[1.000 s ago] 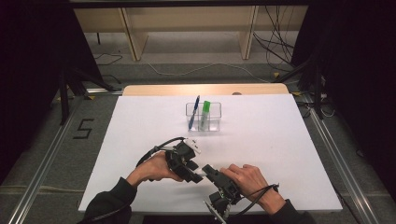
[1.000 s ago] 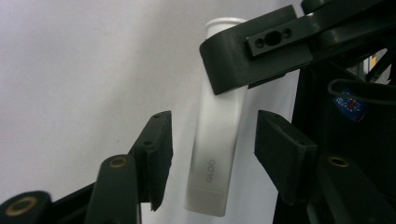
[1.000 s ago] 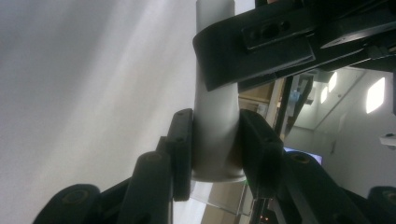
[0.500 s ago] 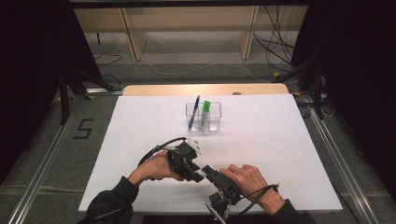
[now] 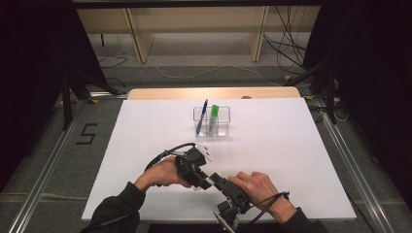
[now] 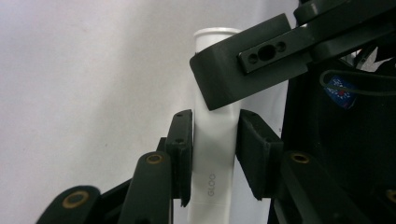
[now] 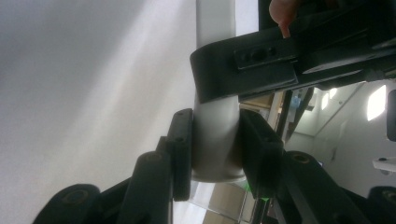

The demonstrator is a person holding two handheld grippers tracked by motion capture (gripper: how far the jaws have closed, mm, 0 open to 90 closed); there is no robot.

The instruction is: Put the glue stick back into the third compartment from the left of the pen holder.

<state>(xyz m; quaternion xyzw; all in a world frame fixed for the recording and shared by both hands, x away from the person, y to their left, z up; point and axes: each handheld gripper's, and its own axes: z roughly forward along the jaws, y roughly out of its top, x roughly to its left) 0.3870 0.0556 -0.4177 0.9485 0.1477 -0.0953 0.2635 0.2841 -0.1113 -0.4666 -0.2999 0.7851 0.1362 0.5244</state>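
A white glue stick tube (image 6: 212, 158) marked GLOO is held between both grippers, low over the white table near its front edge. My left gripper (image 6: 215, 128) has just been closing its jaws, and its pads (image 6: 183, 140) now press the tube's sides. My right gripper (image 7: 215, 126) is shut on the same tube (image 7: 215, 84) at the other end. Each gripper view has the other gripper's black jaw crossing the tube higher up. From above, the left gripper (image 5: 198, 177) and right gripper (image 5: 219, 181) meet tip to tip.
A clear plastic box (image 5: 222, 127) stands at the table's far middle, with a blue pen (image 5: 201, 116) and a green marker (image 5: 214, 117) upright in it. White table surface (image 5: 291, 150) spreads around the hands. Cables trail from both grippers.
Both hands have stayed where they were. In the high view the left gripper's jaws look slightly narrower around the tube than a second ago.
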